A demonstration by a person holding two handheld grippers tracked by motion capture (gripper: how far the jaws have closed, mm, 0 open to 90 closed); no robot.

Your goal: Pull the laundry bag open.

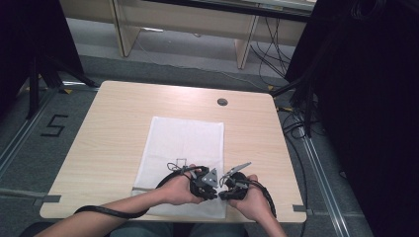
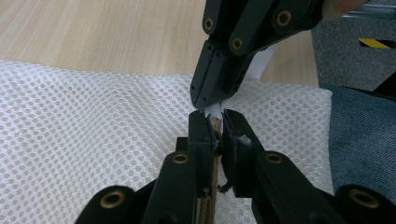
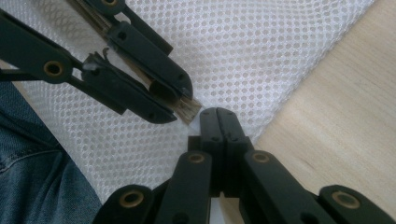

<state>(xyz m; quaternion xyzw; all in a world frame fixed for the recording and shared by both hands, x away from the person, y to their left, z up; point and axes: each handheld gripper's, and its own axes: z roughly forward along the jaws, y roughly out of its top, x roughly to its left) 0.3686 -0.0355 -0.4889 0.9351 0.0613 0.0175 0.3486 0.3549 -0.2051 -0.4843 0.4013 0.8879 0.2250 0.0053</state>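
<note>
A white mesh sheet point(image 1: 185, 140) lies on the wooden table point(image 1: 113, 123); its weave shows close up point(image 2: 93, 140) point(image 3: 261, 51). Both grippers meet tip to tip over its front right corner. My left gripper point(image 1: 213, 191) point(image 2: 215, 119) is shut on a thin tan strip point(image 2: 215, 126), whose frayed end point(image 3: 190, 113) sticks out past the jaws. My right gripper point(image 1: 224, 193) point(image 3: 218, 113) has its jaws pressed together, and seen from the left gripper point(image 2: 208, 100) a thin white strip point(image 2: 261, 63) runs through them. The two tips almost touch.
The table's front edge is just below the hands, with a person's denim-clad legs point(image 2: 364, 140) point(image 3: 37, 177) under it. A round cable hole point(image 1: 222, 102) sits at the back of the table. Bare wood lies left and right of the mesh. Cables trail from both grippers.
</note>
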